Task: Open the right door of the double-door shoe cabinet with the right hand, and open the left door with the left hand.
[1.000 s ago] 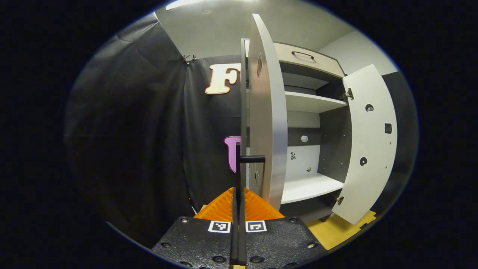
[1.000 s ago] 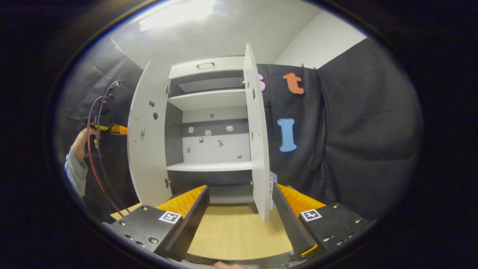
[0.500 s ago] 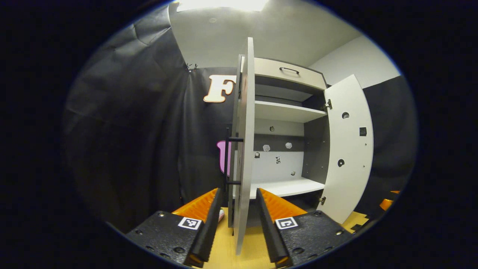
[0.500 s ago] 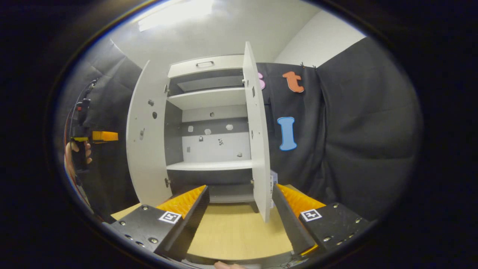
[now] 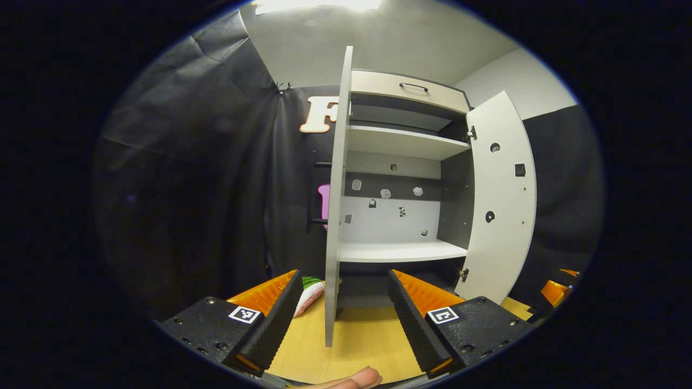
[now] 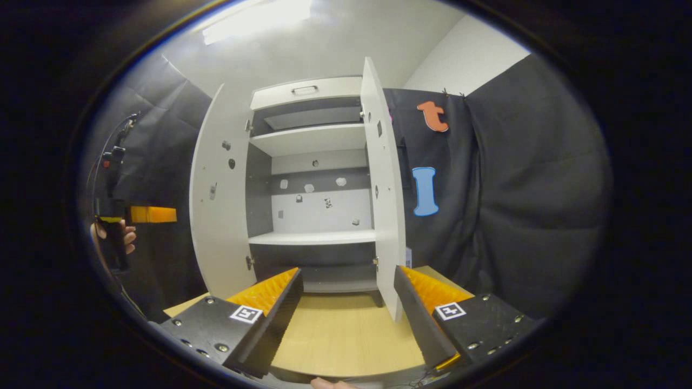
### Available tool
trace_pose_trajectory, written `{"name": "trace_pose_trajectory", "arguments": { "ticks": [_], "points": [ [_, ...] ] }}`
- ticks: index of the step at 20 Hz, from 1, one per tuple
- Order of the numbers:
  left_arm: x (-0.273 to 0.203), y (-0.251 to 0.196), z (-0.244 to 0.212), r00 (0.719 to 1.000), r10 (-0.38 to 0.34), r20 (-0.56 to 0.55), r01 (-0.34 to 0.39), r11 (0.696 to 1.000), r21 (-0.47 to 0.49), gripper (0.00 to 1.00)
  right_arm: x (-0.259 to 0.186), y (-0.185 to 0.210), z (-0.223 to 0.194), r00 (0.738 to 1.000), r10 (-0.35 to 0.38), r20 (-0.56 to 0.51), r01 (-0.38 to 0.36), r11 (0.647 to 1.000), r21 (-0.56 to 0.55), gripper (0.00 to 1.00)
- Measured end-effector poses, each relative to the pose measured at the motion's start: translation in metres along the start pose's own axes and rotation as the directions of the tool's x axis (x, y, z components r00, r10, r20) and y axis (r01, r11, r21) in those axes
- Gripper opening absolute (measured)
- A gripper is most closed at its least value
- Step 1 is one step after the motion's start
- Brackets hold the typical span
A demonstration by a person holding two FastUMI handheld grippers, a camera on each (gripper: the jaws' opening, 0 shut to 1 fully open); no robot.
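Both grippers hang in front of the shoe cabinet (image 6: pixel 313 178) with fingers spread wide and holding nothing: the left gripper (image 5: pixel 340 319) straddles the edge of the left door (image 5: pixel 334 216) without touching it, and the right gripper (image 6: pixel 346 316) sits just short of the right door (image 6: pixel 385 183). Behind them both doors stand swung out and the bare shelves (image 5: pixel 400 251) show, so I'd call the task pretty much done, nothing left but backing off. Compared to a second ago, the left gripper has let go of the door's black handle (image 5: pixel 314 194) and pulled back, while the right one has barely moved.
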State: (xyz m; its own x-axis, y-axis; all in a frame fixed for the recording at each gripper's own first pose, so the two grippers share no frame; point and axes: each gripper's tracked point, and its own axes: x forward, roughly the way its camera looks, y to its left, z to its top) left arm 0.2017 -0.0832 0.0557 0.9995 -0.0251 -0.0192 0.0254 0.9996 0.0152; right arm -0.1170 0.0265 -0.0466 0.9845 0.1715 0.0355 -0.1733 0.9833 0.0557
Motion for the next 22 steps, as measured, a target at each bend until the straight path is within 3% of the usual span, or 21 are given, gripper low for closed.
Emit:
{"name": "trace_pose_trajectory", "arguments": {
  "ticks": [3,7,11,18,22],
  "points": [
    [0.004,-0.005,0.002,0.999,-0.009,0.037,0.009,1.000,-0.004,0.96,0.002,0.008,0.002,1.000,0.018,0.005,-0.018,1.000,0.001,1.00],
    [-0.003,-0.013,-0.008,1.000,-0.018,-0.008,0.018,1.000,0.000,0.97,0.009,0.015,0.007,1.000,0.026,0.007,-0.026,1.000,0.007,1.00],
    [0.000,-0.033,-0.010,0.995,-0.096,0.002,0.096,0.995,-0.025,0.94,0.018,0.009,0.026,0.997,0.012,0.073,-0.016,0.998,0.053,1.00],
    [0.009,-0.046,-0.010,0.994,-0.104,0.029,0.107,0.989,-0.104,0.96,0.024,0.006,0.032,0.991,0.059,0.116,-0.068,0.994,0.080,1.00],
    [0.004,-0.047,-0.019,0.997,-0.069,-0.031,0.064,0.988,-0.138,0.97,0.031,0.006,0.026,0.989,0.083,0.119,-0.088,0.995,0.044,1.00]
  ]
}}
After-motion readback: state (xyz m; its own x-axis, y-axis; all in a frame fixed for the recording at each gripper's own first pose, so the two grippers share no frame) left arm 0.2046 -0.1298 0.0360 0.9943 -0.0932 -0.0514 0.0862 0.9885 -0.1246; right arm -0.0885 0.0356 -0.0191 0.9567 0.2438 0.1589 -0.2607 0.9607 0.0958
